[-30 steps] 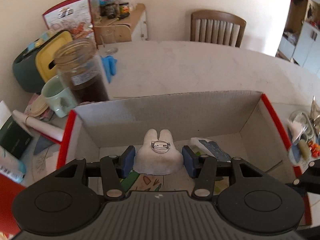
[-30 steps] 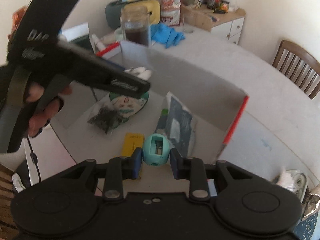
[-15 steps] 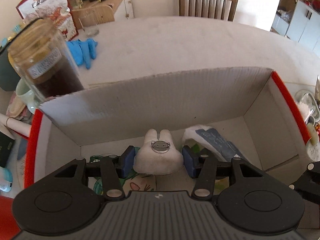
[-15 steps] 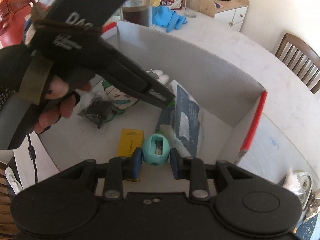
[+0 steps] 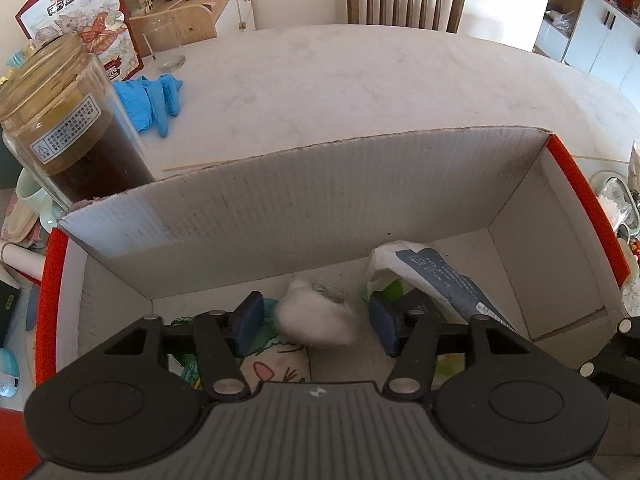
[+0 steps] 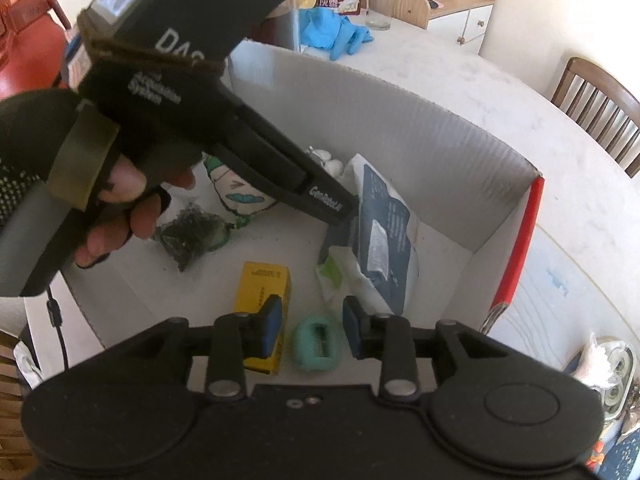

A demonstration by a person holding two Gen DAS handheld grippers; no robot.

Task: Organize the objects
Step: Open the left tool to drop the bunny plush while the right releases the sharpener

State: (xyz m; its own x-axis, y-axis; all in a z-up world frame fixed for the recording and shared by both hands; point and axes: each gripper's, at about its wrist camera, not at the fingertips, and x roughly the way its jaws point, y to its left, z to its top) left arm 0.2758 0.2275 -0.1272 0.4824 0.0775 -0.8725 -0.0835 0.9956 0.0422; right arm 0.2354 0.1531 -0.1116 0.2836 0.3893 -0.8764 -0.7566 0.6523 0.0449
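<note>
A white cardboard box (image 5: 320, 208) with red side edges fills both views. My left gripper (image 5: 316, 324) points down into it. Its jaws are opening, and the white tooth-shaped brooch (image 5: 316, 316) shows blurred between the blue pads (image 5: 248, 322) with a gap on each side. My right gripper (image 6: 312, 330) is also inside the box (image 6: 400, 136), jaws opening. The teal pencil sharpener (image 6: 318, 344) lies on the box floor between its pads (image 6: 272, 330), touching neither. A hand (image 6: 132, 200) holding the left tool fills the upper left of the right wrist view.
Inside the box lie a white-and-blue packet (image 5: 440, 276), a small yellow carton (image 6: 262, 292), a cartoon pouch (image 6: 236, 196) and a dark bag (image 6: 192, 236). A tall jar (image 5: 68, 128) of dark contents stands by the box's far left corner. Blue gloves (image 5: 152, 100) lie behind it.
Both grippers have opened. The white brooch has dropped free of the left pads, and the teal sharpener has left the right pads and lies on the box floor.
</note>
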